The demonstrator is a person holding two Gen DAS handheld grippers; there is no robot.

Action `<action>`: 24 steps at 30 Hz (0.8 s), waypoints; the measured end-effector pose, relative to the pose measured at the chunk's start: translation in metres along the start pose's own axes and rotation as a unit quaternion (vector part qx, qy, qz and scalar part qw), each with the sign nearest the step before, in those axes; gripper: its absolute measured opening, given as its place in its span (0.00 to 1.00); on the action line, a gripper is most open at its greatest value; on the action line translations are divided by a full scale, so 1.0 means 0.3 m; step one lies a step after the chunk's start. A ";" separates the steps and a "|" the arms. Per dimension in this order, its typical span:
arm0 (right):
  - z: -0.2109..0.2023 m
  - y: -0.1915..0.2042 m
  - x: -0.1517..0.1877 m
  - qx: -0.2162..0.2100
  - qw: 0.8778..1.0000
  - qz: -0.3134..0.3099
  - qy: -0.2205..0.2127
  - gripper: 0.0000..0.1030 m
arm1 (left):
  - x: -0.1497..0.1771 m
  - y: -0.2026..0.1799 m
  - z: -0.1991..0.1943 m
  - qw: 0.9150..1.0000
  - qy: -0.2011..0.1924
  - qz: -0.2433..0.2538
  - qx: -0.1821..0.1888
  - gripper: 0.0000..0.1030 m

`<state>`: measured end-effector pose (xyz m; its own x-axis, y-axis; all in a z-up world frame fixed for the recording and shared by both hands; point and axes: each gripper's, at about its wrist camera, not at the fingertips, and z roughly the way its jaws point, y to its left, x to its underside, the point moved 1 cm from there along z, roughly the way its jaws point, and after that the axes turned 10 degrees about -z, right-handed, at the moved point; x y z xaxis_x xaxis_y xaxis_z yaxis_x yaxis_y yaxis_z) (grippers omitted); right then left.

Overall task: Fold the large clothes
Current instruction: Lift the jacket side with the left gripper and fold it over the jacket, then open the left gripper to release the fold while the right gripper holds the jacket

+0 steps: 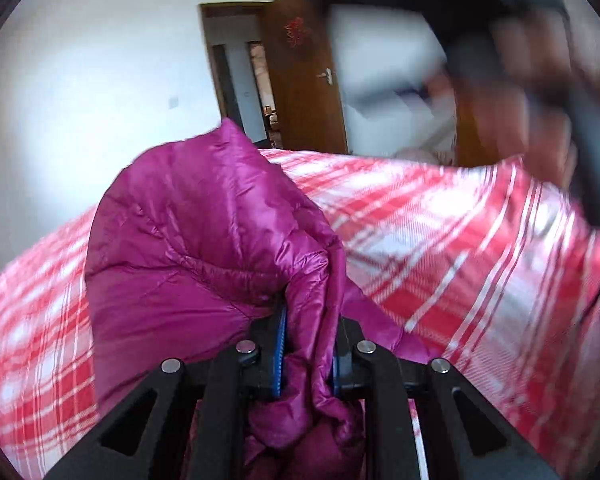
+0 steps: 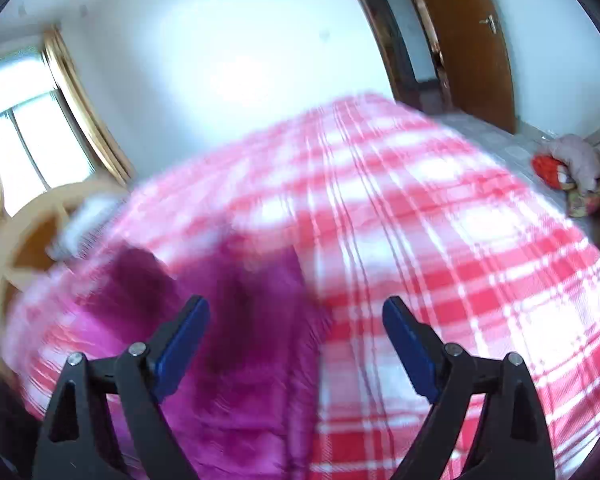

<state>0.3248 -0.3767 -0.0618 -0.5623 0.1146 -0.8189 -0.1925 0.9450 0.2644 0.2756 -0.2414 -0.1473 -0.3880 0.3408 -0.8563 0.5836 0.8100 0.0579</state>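
Observation:
A shiny magenta puffer jacket bulges up in front of my left gripper, which is shut on a bunched fold of it; the blue pads press the fabric from both sides. In the right wrist view the same jacket lies blurred on the red-and-white plaid bedspread. My right gripper hangs above it, open wide, with nothing between its blue pads. A blurred hand holding the other gripper crosses the upper right of the left wrist view.
The plaid bed fills both views. A brown door stands open beyond the bed. A curved wooden headboard and a window are at the left. Soft toys lie on the floor at the right.

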 end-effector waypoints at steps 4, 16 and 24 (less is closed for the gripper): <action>0.122 0.196 -0.043 -0.117 0.989 -0.061 0.073 0.86 | 0.027 -0.037 0.046 0.999 -0.018 0.022 -0.020 0.20; 0.388 0.041 0.110 0.055 0.974 -0.112 0.190 0.45 | 0.031 0.160 -0.373 0.991 -0.121 -0.053 -0.003 0.89; 0.256 0.109 0.000 0.082 0.986 -0.049 0.135 0.53 | 0.097 0.310 -0.080 0.990 -0.016 -0.127 -0.061 0.89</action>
<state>0.3801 -0.3222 -0.0922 -0.7449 -0.0434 -0.6657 -0.1359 0.9868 0.0876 0.3013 -0.1447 -0.1546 -0.4876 0.1049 -0.8668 0.3791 0.9197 -0.1019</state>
